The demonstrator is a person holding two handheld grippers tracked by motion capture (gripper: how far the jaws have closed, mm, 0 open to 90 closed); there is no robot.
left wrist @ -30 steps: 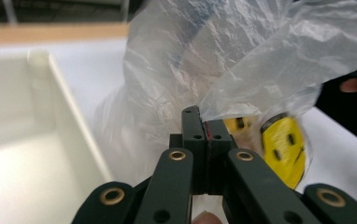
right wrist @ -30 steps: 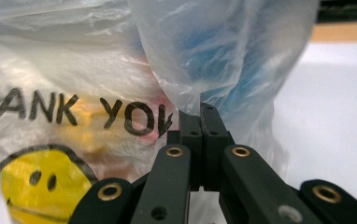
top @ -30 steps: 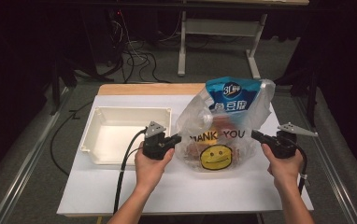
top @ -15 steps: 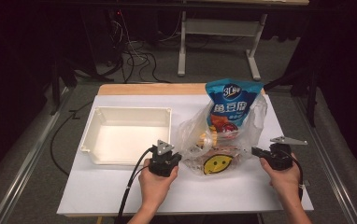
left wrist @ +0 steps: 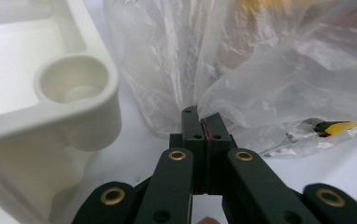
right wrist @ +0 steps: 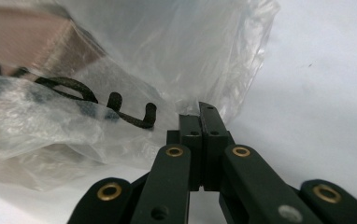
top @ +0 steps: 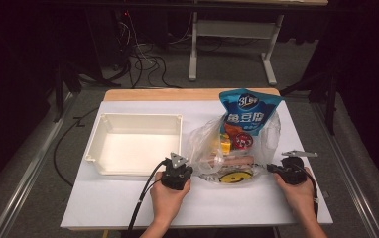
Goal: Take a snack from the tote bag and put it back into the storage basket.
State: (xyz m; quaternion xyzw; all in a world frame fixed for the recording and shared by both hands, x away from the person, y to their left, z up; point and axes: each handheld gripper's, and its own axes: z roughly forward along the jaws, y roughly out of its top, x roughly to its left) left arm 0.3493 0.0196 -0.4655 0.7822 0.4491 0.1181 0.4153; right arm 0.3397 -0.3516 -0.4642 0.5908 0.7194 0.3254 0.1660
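**Two claws hold the bag down low**

On the left of the table sits a white tray. It has nothing in it. Its round corner is just beside the bag.

Next comes the left gripper. Its two jaws are squeezed tight together, and a thin edge of the plastic bag is pinched between them. You can see the crinkly plastic bunch up right at the tips in the left gripper view.

The bag lies in the middle of the table, just to the right of the tray. It is clear, with a yellow smiley face on the front. A blue snack pack sticks out of the top, and more snacks are inside.

On the right is the right gripper. Its jaws are closed tight too, and they look to be nipping the bag's other edge.

I think the job now is pulling the bag open so the snacks can come out. Next, the two hands should pull apart gently. If they tug too hard, the thin plastic may slip or rip.

A second ago both hands held the bag up higher, and it stood tall. Now the hands have come down and closer to the person, and the bag is slumped flat on the table.
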